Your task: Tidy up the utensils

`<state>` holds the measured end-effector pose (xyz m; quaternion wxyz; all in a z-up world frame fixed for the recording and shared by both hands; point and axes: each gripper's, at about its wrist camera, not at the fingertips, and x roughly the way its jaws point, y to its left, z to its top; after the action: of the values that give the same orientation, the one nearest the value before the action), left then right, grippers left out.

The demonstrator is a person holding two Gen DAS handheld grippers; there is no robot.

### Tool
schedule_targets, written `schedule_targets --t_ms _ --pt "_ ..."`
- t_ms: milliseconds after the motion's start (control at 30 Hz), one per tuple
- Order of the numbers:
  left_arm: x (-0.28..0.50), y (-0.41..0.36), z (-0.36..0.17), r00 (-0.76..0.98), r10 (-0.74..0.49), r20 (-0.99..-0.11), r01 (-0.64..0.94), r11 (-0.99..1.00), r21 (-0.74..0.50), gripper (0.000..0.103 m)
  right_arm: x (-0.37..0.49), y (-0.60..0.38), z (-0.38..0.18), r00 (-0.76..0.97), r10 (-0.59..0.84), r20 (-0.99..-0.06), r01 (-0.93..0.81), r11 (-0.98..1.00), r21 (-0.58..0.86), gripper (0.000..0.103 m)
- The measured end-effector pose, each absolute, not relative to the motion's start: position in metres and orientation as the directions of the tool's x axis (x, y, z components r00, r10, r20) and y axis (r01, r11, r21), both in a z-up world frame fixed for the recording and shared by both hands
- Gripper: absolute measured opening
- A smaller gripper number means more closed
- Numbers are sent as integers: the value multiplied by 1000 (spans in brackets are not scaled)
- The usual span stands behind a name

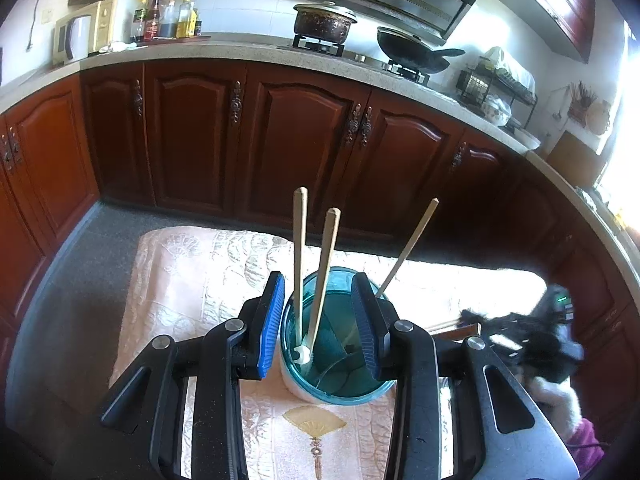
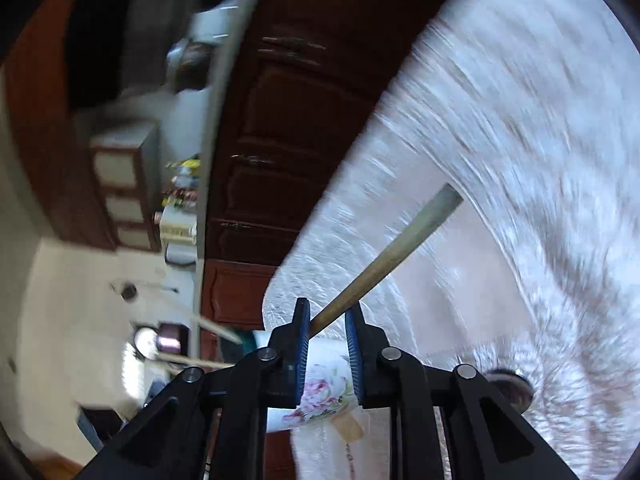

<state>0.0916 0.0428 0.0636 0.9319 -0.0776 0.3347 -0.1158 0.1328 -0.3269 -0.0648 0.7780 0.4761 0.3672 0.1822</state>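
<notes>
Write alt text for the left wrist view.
The left gripper straddles a teal glass cup holding three wooden utensils, pads against its sides, on a pale embroidered cloth. Dark wood cabinets and a stove lie beyond.

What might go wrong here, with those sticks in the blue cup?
The left gripper straddles the blue cup holding three tall wooden utensils; a nudge may tip it. The right gripper holds a wooden stick by one end; the blurred view suggests fast motion, so the stick may slip.
</notes>
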Motion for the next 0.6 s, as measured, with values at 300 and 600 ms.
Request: schedule_targets --t_ms 300,600 --pt "87 41 58 744 -275 -609 165 959 -232 34 130 -251 51 729 501 -466 -247 828 504 9" --pt "77 45 56 739 -269 -618 154 960 -233 34 150 -185 30 626 535 -567 -361 844 397 9"
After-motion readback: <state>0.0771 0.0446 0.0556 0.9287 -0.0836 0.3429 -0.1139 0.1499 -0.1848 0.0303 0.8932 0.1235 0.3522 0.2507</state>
